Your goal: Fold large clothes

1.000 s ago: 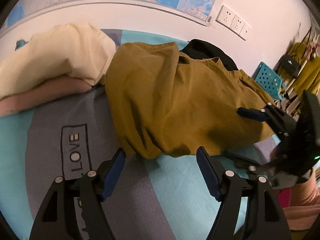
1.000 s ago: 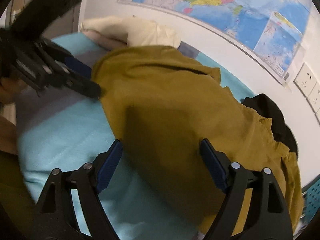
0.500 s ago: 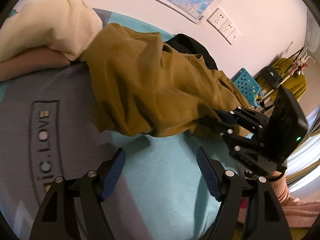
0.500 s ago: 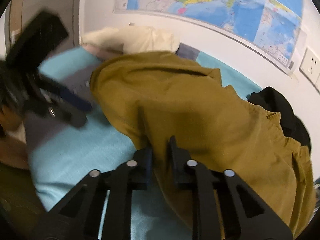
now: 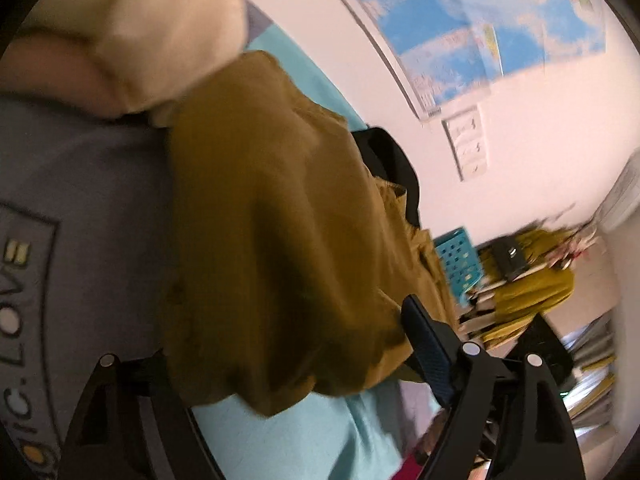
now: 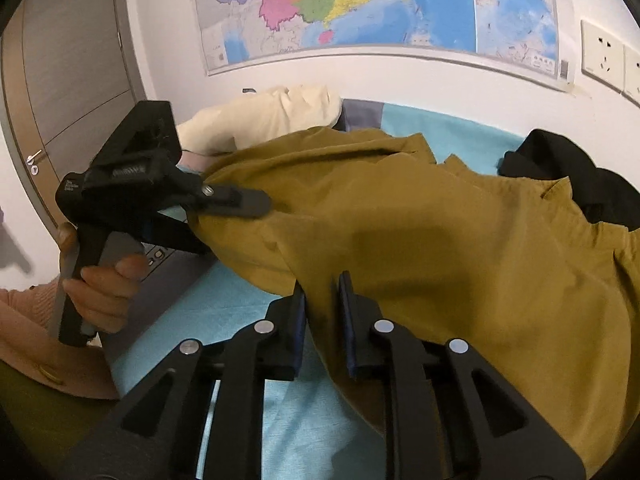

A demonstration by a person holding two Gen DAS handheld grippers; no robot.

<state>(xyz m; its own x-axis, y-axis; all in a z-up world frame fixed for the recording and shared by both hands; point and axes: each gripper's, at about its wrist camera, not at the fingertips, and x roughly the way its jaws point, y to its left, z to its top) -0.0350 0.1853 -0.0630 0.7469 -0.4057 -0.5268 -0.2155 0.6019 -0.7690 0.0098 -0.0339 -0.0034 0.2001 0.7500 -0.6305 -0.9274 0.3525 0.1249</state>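
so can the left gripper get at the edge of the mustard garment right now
Probably yes: the left gripper has its jaws opening with the mustard garment edge already between them, and nothing blocks it. The right gripper pinches the same edge further along.

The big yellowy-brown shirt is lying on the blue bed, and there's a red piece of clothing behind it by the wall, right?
Nearly. The mustard garment does lie on the turquoise bed cover, but the clothing behind it by the wall is black, not red. The right wrist view shows this clearly.
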